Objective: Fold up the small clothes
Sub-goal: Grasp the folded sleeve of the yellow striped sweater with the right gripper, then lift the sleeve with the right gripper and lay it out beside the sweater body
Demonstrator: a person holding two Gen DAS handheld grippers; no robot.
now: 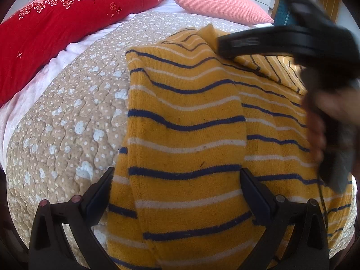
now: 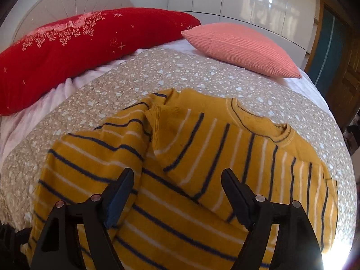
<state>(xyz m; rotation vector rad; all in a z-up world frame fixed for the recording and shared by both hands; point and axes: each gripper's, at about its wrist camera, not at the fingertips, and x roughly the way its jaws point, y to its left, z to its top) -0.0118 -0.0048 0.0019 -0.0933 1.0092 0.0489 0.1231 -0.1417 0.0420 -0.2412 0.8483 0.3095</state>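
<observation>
A small mustard-yellow sweater with navy and white stripes lies on the bed, its collar to the far right. Its left side and sleeve are folded over the body. In the left wrist view the folded sleeve runs between my fingers. My left gripper is open, low over the sleeve, holding nothing. My right gripper is open above the sweater's middle, empty. The right gripper's body and the hand holding it fill the right of the left wrist view.
The sweater lies on a beige quilt with white hearts and dots. A long red pillow lies at the back left, a pink pillow at the back right. White cupboards and a wooden door stand beyond the bed.
</observation>
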